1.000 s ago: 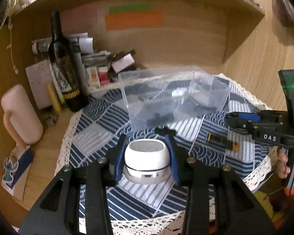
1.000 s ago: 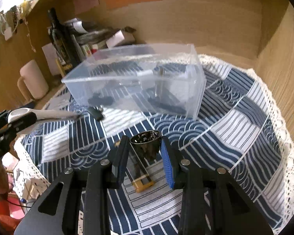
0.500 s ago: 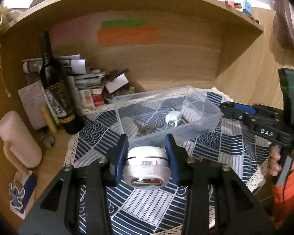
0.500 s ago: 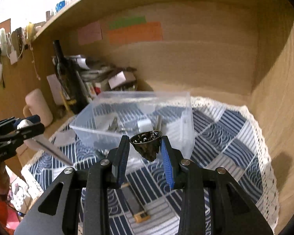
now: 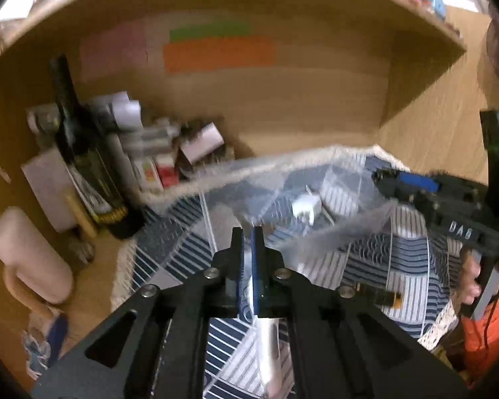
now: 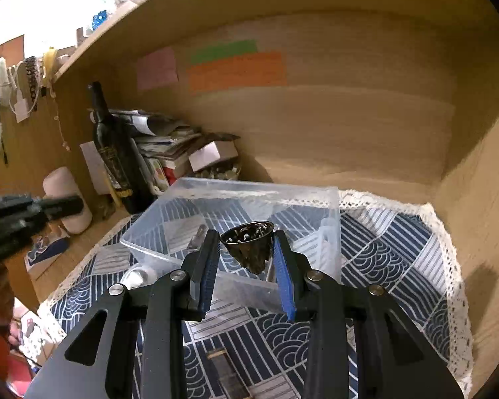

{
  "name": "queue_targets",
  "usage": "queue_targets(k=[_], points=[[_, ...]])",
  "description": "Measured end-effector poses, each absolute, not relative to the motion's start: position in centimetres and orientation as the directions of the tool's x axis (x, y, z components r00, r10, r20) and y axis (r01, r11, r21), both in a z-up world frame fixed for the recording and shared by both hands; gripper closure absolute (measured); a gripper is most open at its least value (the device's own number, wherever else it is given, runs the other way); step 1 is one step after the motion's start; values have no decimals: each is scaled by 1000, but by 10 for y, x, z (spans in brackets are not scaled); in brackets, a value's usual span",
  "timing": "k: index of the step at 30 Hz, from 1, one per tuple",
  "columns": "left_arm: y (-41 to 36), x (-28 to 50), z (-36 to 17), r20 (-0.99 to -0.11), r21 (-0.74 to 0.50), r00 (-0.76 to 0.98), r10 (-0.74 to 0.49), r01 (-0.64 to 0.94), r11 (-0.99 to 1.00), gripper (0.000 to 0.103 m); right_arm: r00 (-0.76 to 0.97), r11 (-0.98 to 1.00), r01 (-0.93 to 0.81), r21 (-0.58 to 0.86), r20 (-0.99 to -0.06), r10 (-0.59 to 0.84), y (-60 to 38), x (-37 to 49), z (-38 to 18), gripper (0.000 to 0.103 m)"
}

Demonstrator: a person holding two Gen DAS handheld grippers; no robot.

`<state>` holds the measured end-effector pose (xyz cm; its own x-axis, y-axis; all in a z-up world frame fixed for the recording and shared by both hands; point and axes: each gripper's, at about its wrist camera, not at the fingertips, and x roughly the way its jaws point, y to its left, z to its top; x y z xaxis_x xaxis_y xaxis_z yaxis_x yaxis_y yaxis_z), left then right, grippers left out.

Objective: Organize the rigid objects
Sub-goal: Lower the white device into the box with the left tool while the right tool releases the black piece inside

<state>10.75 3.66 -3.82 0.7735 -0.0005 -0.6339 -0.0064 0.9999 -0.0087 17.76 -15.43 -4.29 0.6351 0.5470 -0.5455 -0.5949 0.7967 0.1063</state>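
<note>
In the left wrist view, the left gripper [image 5: 247, 232] is showing its fingers nearly pressed together, a blurred white object [image 5: 269, 339] lying beneath them, while the clear bin [image 5: 336, 229] is holding a white plug [image 5: 305, 206]; the right gripper [image 5: 387, 179] is displaying "DAS". In the right wrist view, the right gripper [image 6: 247, 244] is pinching a dark metal cup [image 6: 248, 245] over the clear bin [image 6: 216, 189].

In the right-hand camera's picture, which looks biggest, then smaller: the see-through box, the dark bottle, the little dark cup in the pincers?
1. Clear plastic box, widest by far.
2. Dark bottle, tall and farther back.
3. Dark cup, smallest though nearest the camera, held in the right gripper.
</note>
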Motion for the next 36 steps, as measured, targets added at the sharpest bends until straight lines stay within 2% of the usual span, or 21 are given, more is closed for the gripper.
queue_targets(k=[1,2,3,4,5,6,13,15,16,17,25,36], points=[[37,108,-44,-647,-12,762,-7,-1,1000,97,632,797,-595,106,-551,545,-155,179,-44,73],[36,108,-51,-660,-17,751,-14,3,1000,89,631,797,-596,101,-555,542,-155,179,-46,73],[35,108,-60,-679,-24,734,-22,8,1000,75,631,798,-595,94,-560,536,-154,180,-48,73],[34,109,-66,-689,-31,724,-30,12,999,67,631,800,-593,91,-564,532,-154,180,-49,73],[32,108,-74,-701,-39,712,-39,17,999,53,630,801,-592,91,-567,530,-155,181,-50,73],[29,109,-83,-715,-42,698,-48,26,999,48,628,801,-591,92,-570,529,-155,182,-51,73],[12,123,-138,-807,-12,588,-60,87,996,45,612,805,-584,106,-593,523,-156,189,-58,73],[10,127,-154,-826,3,561,-42,80,997,46,612,805,-584,104,-596,520,-156,188,-58,73],[11,126,-154,-813,-1,580,-46,77,997,50,610,804,-585,105,-597,521,-156,187,-58,73],[11,124,-153,-806,5,591,-40,74,997,67,610,804,-585,105,-597,522,-157,187,-58,73],[18,106,-127,-772,-35,633,-53,42,999,67,617,806,-584,94,-594,516,-156,186,-56,73],[37,115,-35,-619,-51,783,-65,42,998,68,653,818,-571,72,-564,505,-157,198,-40,73]])
